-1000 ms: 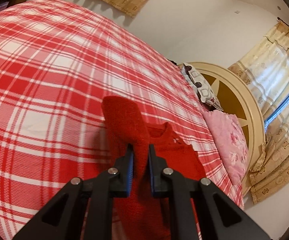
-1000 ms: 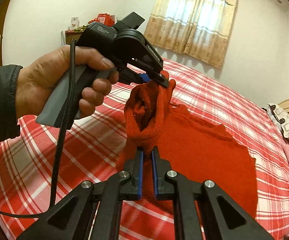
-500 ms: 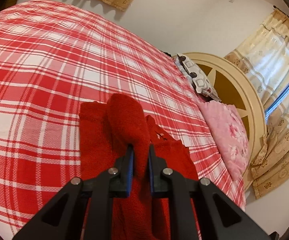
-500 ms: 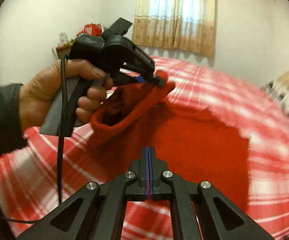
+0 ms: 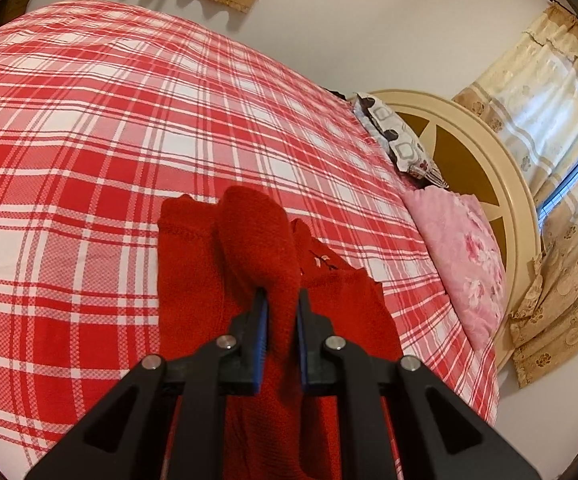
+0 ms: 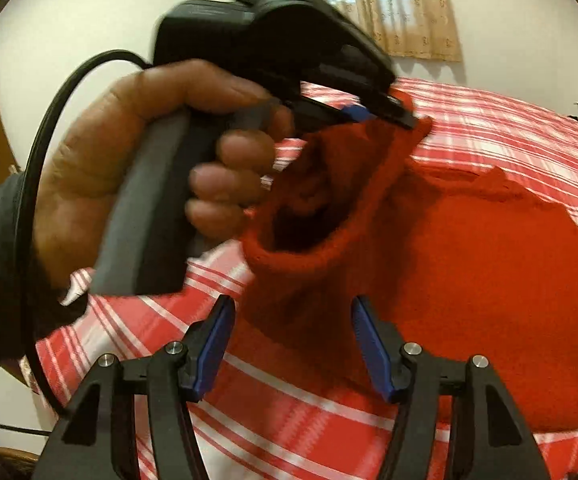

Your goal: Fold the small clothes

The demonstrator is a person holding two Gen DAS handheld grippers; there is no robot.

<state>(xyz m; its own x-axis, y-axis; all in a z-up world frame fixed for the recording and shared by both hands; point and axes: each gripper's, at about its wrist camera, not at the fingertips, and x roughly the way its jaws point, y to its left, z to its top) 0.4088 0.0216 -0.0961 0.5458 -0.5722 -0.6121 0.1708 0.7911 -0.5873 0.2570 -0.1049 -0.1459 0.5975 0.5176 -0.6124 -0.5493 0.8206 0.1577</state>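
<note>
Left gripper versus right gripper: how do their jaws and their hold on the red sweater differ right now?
The left gripper is shut on the red sweater, pinching a sleeve that it holds lifted off the plaid bedspread; the right gripper is open and holds nothing.
The right gripper's jaws have just been opening, with sweater fabric lying beyond them, unpressed; the left's stand nearly closed.
Both have black fingers with blue pads and point down at the sweater.

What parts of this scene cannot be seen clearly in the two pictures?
- Left wrist view: the red sweater near part is hidden behind the left gripper, shut on its sleeve.
- Right wrist view: the hand and sleeve are motion-blurred.
- Right wrist view: the sweater's lower edge is hidden behind the open right gripper.
</note>
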